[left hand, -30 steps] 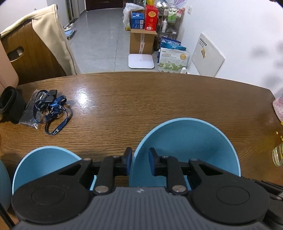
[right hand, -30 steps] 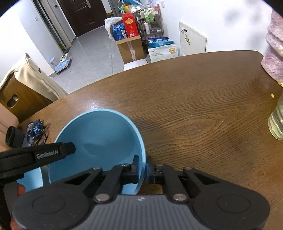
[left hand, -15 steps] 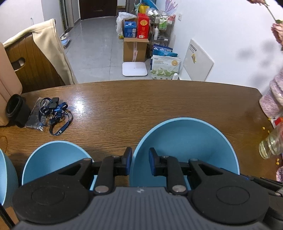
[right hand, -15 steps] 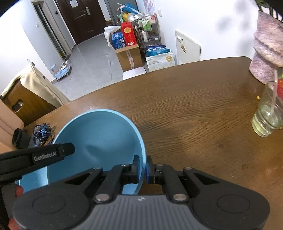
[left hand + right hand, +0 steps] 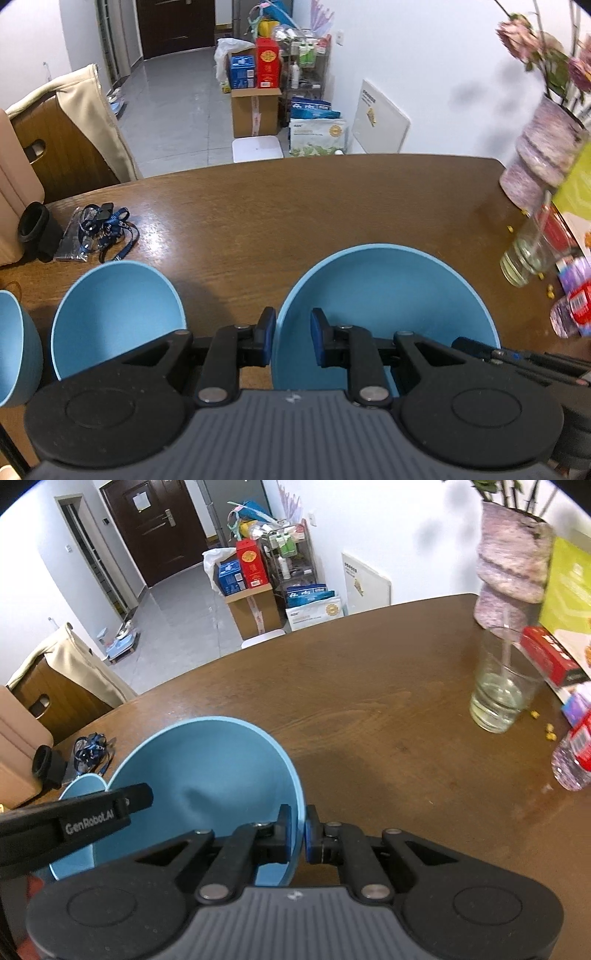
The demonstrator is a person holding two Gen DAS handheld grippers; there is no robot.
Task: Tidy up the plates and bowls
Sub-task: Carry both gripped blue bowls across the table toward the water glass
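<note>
A: Left wrist view first. What has the left gripper got?

B: Its fingers straddle the near rim of the large blue bowl, 1 outside and 1 inside, with a gap showing on the inner side. The opening is narrow, so I judge it a loose pinch. A second blue bowl sits to the left on the table, and a third shows at the frame's edge.

A: And the right wrist view?

B: The right gripper has its fingers pressed onto the same bowl's opposite rim. The bowl looks tilted and clear of the table.

A: So which step?

B: Carrying it, I'd say, with both hands. Next it needs lowering level into the second bowl, steering clear of the drinking glass.
</note>
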